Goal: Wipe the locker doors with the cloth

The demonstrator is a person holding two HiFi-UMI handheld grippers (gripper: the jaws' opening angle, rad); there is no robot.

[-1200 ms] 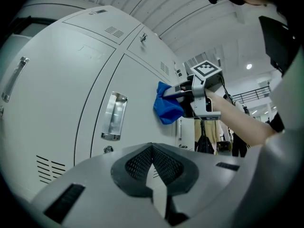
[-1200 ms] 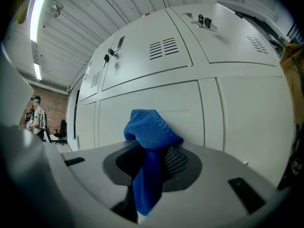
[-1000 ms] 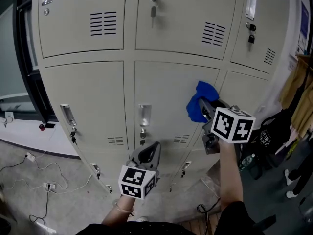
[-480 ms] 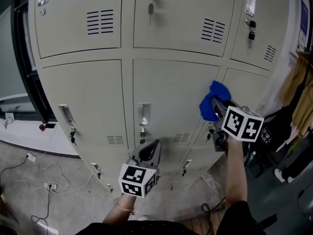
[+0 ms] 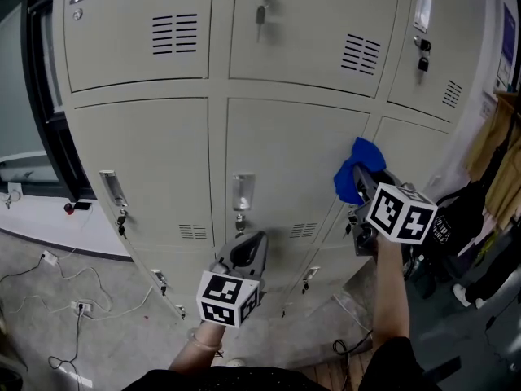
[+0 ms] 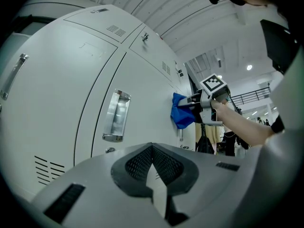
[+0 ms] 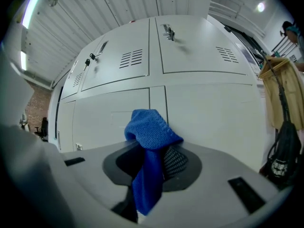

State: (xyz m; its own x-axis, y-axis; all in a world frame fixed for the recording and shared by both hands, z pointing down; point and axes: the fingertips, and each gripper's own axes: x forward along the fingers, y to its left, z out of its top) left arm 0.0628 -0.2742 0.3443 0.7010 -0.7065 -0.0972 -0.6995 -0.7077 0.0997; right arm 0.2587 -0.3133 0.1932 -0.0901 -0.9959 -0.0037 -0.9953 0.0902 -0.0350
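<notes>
The beige lockers (image 5: pixel 285 145) fill the head view, and their doors are all closed. A blue cloth (image 5: pixel 356 174) is pressed against the lower row, at the seam between the middle door and the right door. My right gripper (image 5: pixel 362 187) is shut on it; in the right gripper view the cloth (image 7: pixel 149 136) bunches over the jaws and hangs down between them. My left gripper (image 5: pixel 249 251) hangs lower, in front of the middle lower door below its handle (image 5: pixel 242 192), shut on nothing and apart from the door. The left gripper view also shows the cloth (image 6: pixel 182 116) on the door.
Keys hang in the locks of the upper doors (image 5: pixel 260 13). Cables and a power strip (image 5: pixel 65 296) lie on the floor at the left. Coats and a black bag (image 5: pixel 460 218) hang to the right of the lockers.
My right gripper has carried the cloth rightward across the middle lower door to the seam with the right door. The left gripper has stayed in place.
</notes>
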